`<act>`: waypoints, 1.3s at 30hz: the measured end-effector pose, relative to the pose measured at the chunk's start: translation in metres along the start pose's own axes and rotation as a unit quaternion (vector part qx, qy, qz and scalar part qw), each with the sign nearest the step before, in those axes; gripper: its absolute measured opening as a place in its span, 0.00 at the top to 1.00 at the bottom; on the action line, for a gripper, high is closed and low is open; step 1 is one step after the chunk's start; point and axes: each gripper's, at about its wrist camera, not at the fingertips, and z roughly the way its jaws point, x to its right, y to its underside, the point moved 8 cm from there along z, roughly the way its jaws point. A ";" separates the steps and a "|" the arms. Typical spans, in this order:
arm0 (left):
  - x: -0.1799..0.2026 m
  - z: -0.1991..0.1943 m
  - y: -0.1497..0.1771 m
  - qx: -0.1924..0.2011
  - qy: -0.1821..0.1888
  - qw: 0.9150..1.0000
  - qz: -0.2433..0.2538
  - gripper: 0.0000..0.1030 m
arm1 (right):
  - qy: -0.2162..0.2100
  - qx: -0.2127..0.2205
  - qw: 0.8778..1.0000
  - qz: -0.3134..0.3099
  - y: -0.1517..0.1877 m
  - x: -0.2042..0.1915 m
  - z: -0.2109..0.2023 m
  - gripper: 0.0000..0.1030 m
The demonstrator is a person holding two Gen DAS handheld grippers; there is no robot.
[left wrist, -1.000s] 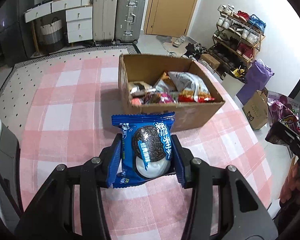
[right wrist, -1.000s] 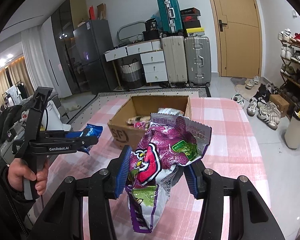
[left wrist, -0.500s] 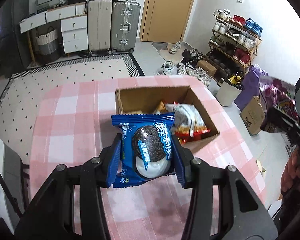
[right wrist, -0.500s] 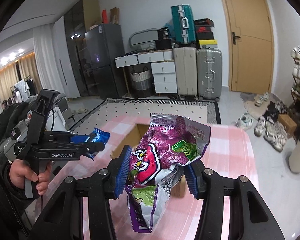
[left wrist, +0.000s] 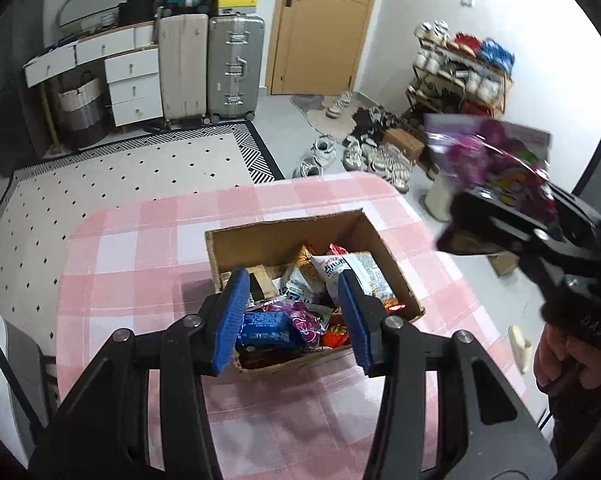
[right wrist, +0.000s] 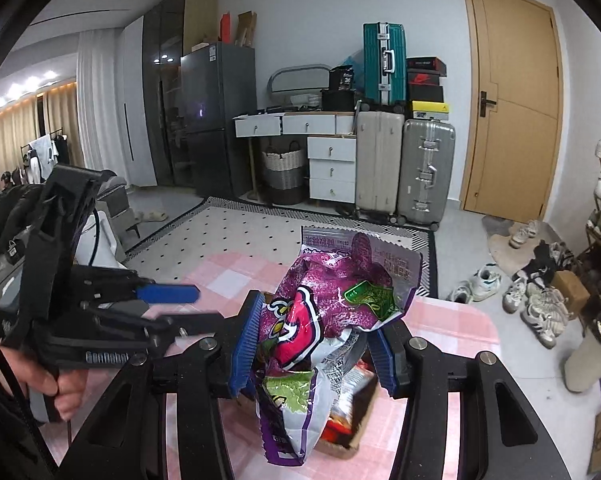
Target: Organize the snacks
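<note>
- On the pink checked table (left wrist: 148,248), in the left wrist view, the cardboard box (left wrist: 284,236) stands open and is already heaped with snack packets.
- The left gripper (left wrist: 296,312) hangs over the near end of the box with its blue fingers (left wrist: 232,316) spread apart and nothing between them.
- A blue cookie packet (left wrist: 264,330) lies on top of the pile right under that gap, so I judge this packet is delivered.
- At the right edge of the same view, the right gripper (left wrist: 512,220) hangs beside the box, blurred, pinching a purple snack bag (left wrist: 496,160).
- In the right wrist view, the right gripper (right wrist: 314,344) has its fingers pressed onto the purple snack bag (right wrist: 332,312), which is crumpled and hangs below the pads.
- A corner of the box (right wrist: 340,446) with red packets shows under the bag, so the bag is close above it but not yet in. That drop looks like the step left.
- No other loose snacks show on the tablecloth, though much of it is hidden.
- The room around holds a dotted rug (left wrist: 120,176), suitcases (right wrist: 404,164), white drawers (right wrist: 330,168), a wooden door (right wrist: 512,100), a dark fridge (right wrist: 216,120) and a shoe rack (left wrist: 460,72) with shoes scattered on the floor.
</note>
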 end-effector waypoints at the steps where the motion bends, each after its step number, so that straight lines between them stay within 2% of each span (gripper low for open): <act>1: 0.001 0.006 0.001 -0.005 -0.001 1.000 0.003 0.58 | -0.004 -0.004 1.000 0.000 0.000 -0.001 0.009 0.52; 4: -0.004 0.025 0.006 -0.020 0.003 1.000 -0.013 0.58 | -0.008 -0.024 1.000 0.009 0.007 0.004 0.038 0.51; 8: -0.015 0.040 0.013 -0.028 0.002 0.999 -0.028 0.57 | -0.046 -0.057 0.997 0.029 0.020 0.005 0.076 0.51; 9: -0.019 0.044 0.015 -0.031 0.002 0.999 -0.033 0.53 | -0.053 -0.054 0.997 0.026 0.022 0.004 0.082 0.48; 10: -0.023 0.047 0.017 -0.035 0.001 0.999 -0.038 0.44 | -0.060 -0.053 0.997 0.018 0.024 0.001 0.089 0.37; 11: -0.028 0.049 0.019 -0.039 -0.007 0.998 -0.046 0.40 | -0.059 -0.058 0.997 0.013 0.027 0.000 0.098 0.23; 13: -0.039 0.054 0.026 -0.046 -0.009 0.997 -0.060 0.29 | -0.050 -0.062 0.997 0.014 0.032 0.003 0.110 0.21; 16: -0.044 0.054 0.032 -0.042 -0.007 0.997 -0.066 0.27 | -0.048 -0.054 0.997 0.029 0.037 0.010 0.109 0.21; 23: -0.037 0.036 0.036 -0.031 -0.016 0.998 -0.055 0.27 | -0.038 -0.036 0.998 0.046 0.050 0.023 0.068 0.19; 29: -0.025 -0.001 0.044 0.006 -0.037 0.998 -0.042 0.23 | -0.021 0.001 0.999 0.047 0.057 0.025 0.019 0.13; 35: -0.012 -0.039 0.058 0.034 -0.052 0.998 -0.034 0.21 | -0.017 0.035 0.998 0.058 0.080 0.019 -0.027 0.12; 39: -0.007 -0.060 0.070 0.051 -0.068 0.996 -0.031 0.16 | -0.014 0.046 0.997 0.060 0.093 0.012 -0.049 0.10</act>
